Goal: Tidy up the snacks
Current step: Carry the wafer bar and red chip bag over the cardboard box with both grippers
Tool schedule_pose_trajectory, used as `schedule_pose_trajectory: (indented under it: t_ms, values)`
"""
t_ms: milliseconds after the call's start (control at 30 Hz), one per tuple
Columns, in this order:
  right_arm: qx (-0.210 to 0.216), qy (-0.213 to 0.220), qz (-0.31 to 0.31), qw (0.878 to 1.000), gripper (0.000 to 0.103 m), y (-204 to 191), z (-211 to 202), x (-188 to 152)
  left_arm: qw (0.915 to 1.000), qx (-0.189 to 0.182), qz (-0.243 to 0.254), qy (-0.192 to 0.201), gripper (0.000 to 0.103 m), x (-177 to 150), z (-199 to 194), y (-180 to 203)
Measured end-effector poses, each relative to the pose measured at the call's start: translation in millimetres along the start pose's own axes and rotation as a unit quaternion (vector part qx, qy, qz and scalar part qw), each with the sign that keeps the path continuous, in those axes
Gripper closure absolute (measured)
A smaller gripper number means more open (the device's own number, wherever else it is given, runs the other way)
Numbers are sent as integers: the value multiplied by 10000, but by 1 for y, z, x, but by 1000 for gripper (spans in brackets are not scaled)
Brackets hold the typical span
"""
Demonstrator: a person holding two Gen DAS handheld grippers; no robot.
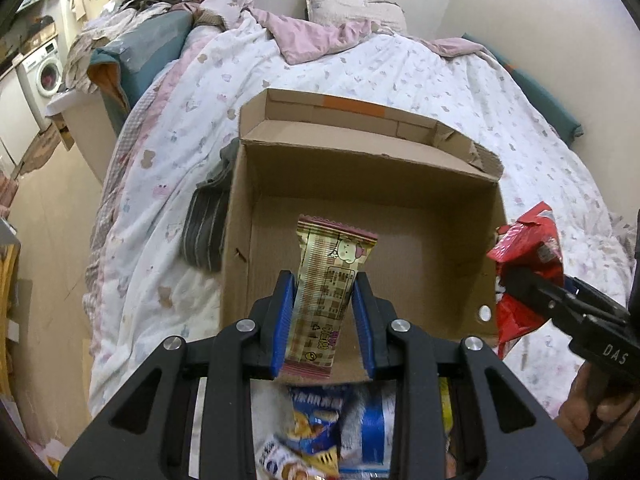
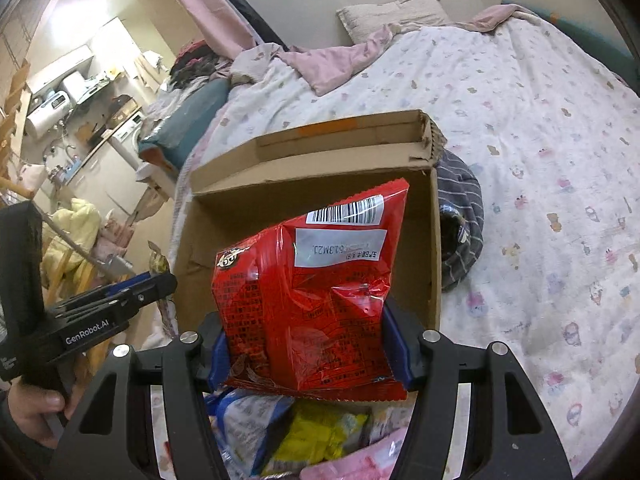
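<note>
My left claw (image 1: pixel 324 312) clamps a slim gold-and-pink foil snack bar (image 1: pixel 330 292) above the open brown cardboard box (image 1: pixel 440 208). My right claw (image 2: pixel 310 344) grips a crinkled red plastic snack bag (image 2: pixel 308 292) over the same box, which sits on the bed's patterned white quilt (image 2: pixel 540 160).

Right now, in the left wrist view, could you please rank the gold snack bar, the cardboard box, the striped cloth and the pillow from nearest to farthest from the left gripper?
1. Gold snack bar: held between the left gripper's pads.
2. Cardboard box: open, directly ahead beneath the bar.
3. Striped cloth: against the box's left wall.
4. Pillow: far end of the bed, by the wall.
</note>
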State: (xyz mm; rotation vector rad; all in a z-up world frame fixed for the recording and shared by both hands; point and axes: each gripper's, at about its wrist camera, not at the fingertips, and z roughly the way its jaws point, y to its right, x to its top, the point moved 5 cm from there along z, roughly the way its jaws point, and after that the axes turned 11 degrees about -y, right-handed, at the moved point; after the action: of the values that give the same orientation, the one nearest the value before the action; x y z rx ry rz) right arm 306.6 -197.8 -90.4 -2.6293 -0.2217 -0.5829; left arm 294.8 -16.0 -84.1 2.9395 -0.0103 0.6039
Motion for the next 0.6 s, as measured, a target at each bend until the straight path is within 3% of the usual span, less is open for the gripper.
schedule_pose_trajectory:
  t_ms: [200, 600]
  values:
    - [-211, -200, 62, 9996, 39, 1, 20, 6, 9998, -78, 121, 135, 78, 10, 16, 2]
    - [-229, -517, 288, 9980, 39, 16, 36, 1, 9993, -348, -38, -108, 77, 7, 30, 3]
